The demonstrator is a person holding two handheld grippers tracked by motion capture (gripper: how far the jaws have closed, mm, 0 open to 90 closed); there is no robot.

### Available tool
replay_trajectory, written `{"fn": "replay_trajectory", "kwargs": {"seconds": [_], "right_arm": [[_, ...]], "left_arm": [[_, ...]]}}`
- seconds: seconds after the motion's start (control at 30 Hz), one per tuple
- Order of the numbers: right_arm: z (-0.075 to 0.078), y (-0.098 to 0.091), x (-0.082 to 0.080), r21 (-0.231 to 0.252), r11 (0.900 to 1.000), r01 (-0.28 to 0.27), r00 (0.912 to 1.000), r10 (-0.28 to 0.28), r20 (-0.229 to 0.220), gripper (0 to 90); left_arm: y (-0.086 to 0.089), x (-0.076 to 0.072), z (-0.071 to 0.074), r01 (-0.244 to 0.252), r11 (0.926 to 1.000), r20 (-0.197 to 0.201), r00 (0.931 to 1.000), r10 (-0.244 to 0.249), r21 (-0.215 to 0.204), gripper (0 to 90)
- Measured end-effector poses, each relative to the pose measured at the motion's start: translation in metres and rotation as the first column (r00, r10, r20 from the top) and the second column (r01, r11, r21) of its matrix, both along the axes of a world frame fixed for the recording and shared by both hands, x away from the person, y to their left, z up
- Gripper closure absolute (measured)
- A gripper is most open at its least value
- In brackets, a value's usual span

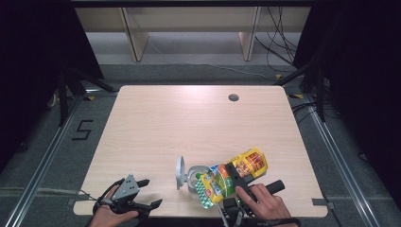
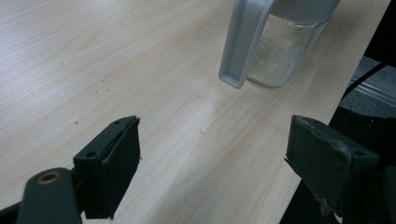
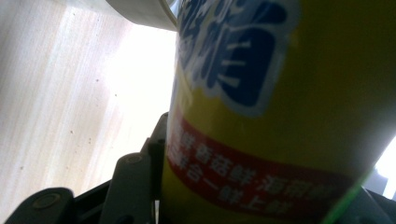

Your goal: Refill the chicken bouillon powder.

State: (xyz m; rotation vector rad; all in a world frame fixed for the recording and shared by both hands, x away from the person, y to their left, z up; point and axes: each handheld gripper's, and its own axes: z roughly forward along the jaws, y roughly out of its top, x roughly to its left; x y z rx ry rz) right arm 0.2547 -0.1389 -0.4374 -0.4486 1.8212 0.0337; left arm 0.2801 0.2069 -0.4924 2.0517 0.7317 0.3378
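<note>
1. Right gripper holds a yellow pouch across its middle; its jaws stand about half apart and press on both sides of it, seen closely in the right gripper view.
2. The pouch is tilted, its green lower end just beside the open mouth of a clear jug, which stands on the worktop near the front edge.
3. The jug has a grey lid standing open at its left, and a grey handle; some pale grains lie at its bottom.
4. Left gripper rests at the front left corner of the worktop, well apart from the jug, jaws wide open with nothing between them.
5. On the pouch there is large blue writing with white outline and a red band with white Chinese characters; I cannot read them surely.
6. A round grey hole is at the far side of the worktop; a "5" is marked on the floor at left.
</note>
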Motion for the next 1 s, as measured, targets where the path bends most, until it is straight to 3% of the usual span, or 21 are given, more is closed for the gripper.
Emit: {"fn": "replay_trajectory", "kwargs": {"seconds": [0.03, 0.13, 0.23, 0.37, 0.47, 0.57, 0.6, 0.83, 0.87, 0.93, 0.97, 1.0], "right_arm": [[0.0011, 0.0021, -0.0002, -0.049, 0.9987, -0.018, 0.9995, 0.02, 0.024, 55.6], [0.0006, 0.0032, 0.0005, -0.063, 0.9974, -0.036, 0.9984, 0.039, 0.042, 55.8], [-0.0016, 0.0018, -0.0013, -0.049, 0.9988, -0.007, 0.9994, 0.008, 0.033, 55.9], [-0.0008, 0.0023, -0.0008, -0.066, 0.9977, -0.018, 0.999, 0.021, 0.041, 55.9], [-0.0006, 0.002, -0.0005, -0.071, 0.9972, -0.022, 0.9985, 0.025, 0.049, 55.9], [-0.0013, 0.0012, 0.0, -0.072, 0.9973, -0.017, 0.9986, 0.021, 0.048, 55.9], [-0.0003, 0.0015, -0.0001, -0.085, 0.9961, -0.023, 0.9979, 0.028, 0.058, 55.9], [0.0007, 0.0014, -0.0004, -0.11, 0.9935, -0.028, 0.9969, 0.036, 0.069, 55.9], [0.0011, 0.0013, -0.0005, -0.114, 0.9931, -0.029, 0.9967, 0.037, 0.072, 55.9], [0.0023, 0.0012, -0.0004, -0.127, 0.9913, -0.034, 0.9959, 0.044, 0.078, 55.8], [0.0006, -0.001, -0.0016, -0.091, 0.9959, -0.003, 0.9973, 0.009, 0.073, 55.9], [0.0024, -0.0004, -0.0011, -0.114, 0.9934, -0.01, 0.9967, 0.019, 0.079, 55.8]], "left_arm": [[-0.0021, -0.0018, -0.0013, -0.022, 0.9993, -0.031, 0.9993, 0.021, -0.03, 17.0], [-0.0026, -0.002, -0.0016, -0.024, 0.9991, -0.034, 0.9991, 0.023, -0.035, 17.0], [-0.0023, -0.002, -0.0015, -0.024, 0.9991, -0.033, 0.9992, 0.023, -0.033, 17.0], [-0.0014, -0.0015, -0.001, -0.016, 0.9997, -0.037, 0.9992, 0.015, -0.018, 17.1], [-0.0024, -0.0019, -0.0015, -0.024, 0.9991, -0.034, 0.9992, 0.023, -0.033, 17.0], [-0.0009, -0.0012, -0.0008, -0.009, 0.9999, -0.032, 0.9995, 0.009, -0.009, 17.0], [-0.002, -0.0016, -0.0012, -0.016, 0.9996, -0.032, 0.9994, 0.015, -0.025, 17.0], [-0.0007, -0.0013, -0.0007, -0.011, 0.9999, -0.038, 0.9992, 0.011, -0.01, 17.0], [-0.0023, -0.0018, -0.0015, -0.021, 0.9993, -0.036, 0.9991, 0.02, -0.032, 17.0], [-0.0026, -0.002, -0.0017, -0.025, 0.9991, -0.035, 0.9991, 0.024, -0.035, 17.0], [-0.0006, -0.0014, -0.0003, -0.012, 0.9999, -0.04, 0.9991, 0.011, -0.005, 17.0], [-0.0024, -0.0018, -0.0015, -0.021, 0.9992, -0.041, 0.999, 0.02, -0.032, 17.1]]}}
